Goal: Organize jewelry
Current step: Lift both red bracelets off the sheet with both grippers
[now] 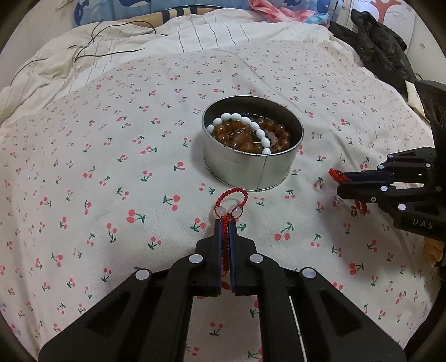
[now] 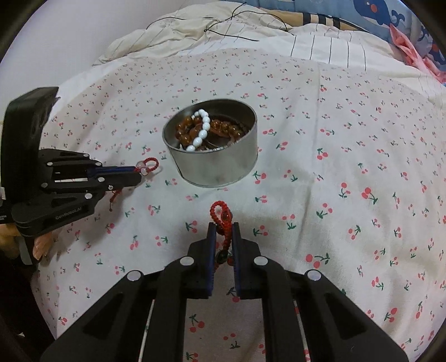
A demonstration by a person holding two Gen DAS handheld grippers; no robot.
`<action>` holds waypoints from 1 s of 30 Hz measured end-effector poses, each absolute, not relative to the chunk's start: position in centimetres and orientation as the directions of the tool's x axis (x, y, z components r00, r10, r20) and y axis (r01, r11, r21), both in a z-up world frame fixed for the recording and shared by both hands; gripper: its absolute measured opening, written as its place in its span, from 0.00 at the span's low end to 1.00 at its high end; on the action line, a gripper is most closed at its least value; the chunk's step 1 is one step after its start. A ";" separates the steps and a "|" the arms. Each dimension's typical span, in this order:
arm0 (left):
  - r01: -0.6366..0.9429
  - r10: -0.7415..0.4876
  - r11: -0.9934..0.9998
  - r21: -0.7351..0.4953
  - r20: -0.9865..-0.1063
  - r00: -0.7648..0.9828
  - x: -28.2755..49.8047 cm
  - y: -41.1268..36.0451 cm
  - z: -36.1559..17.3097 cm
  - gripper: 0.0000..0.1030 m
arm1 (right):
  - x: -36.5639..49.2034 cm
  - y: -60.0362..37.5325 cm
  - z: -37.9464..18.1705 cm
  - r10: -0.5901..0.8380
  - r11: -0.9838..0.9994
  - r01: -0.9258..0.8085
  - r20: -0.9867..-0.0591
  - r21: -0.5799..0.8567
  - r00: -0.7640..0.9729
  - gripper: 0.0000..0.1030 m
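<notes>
A round metal tin [image 1: 251, 172] [image 2: 214, 170] stands on the cherry-print sheet [image 1: 125, 172]. It holds a white bead bracelet [image 1: 252, 125] [image 2: 202, 131] lying over amber bead bracelets [image 1: 278, 136] [image 2: 225, 126]. Just in front of the tin, my left gripper [image 1: 225, 224] [image 2: 138, 175] is shut on a red cord bracelet with two pale beads [image 1: 232, 195] [image 2: 149, 164]; its loop sticks out past the fingertips. To the tin's right, my right gripper [image 2: 223, 225] [image 1: 340, 183] is shut on a red braided bracelet [image 2: 218, 211] [image 1: 332, 172], whose tail hangs below the fingers.
A rumpled striped quilt [image 1: 117, 58] with a thin black cable [image 1: 92, 44] lies behind the sheet. A dark garment [image 1: 382, 53] is heaped at the far right, with pink cloth [image 1: 270, 9] and a blue whale-print pillow [image 2: 376, 11] at the back. A person's fingers [image 2: 41, 247] show under the left gripper.
</notes>
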State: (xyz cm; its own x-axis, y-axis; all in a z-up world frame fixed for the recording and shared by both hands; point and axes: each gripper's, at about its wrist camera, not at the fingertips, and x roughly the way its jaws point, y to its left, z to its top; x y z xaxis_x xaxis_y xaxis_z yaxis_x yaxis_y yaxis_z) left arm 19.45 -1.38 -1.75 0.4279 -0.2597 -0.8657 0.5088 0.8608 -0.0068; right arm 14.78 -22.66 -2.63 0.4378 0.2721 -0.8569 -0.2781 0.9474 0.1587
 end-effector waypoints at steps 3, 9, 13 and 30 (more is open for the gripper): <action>0.512 -0.256 0.859 0.005 -0.861 0.438 19.3 -1.7 -1.6 0.04 | 14.9 -22.8 -2.6 0.279 0.947 -0.276 -0.851 0.166 0.445 0.11; 0.512 -0.222 0.857 0.057 -0.856 0.467 19.1 -2.0 -1.4 0.04 | 14.9 -23.1 -2.5 0.284 0.948 -0.264 -0.847 0.178 0.449 0.11; 0.503 -0.194 0.859 0.099 -0.845 0.498 19.0 -2.2 -1.1 0.04 | 15.0 -23.2 -2.4 0.288 0.949 -0.256 -0.840 0.185 0.459 0.11; 0.495 -0.192 0.854 0.163 -0.784 0.590 17.6 -3.3 1.7 0.04 | 14.8 -23.0 -0.2 0.309 0.946 -0.259 -0.777 0.194 0.549 0.11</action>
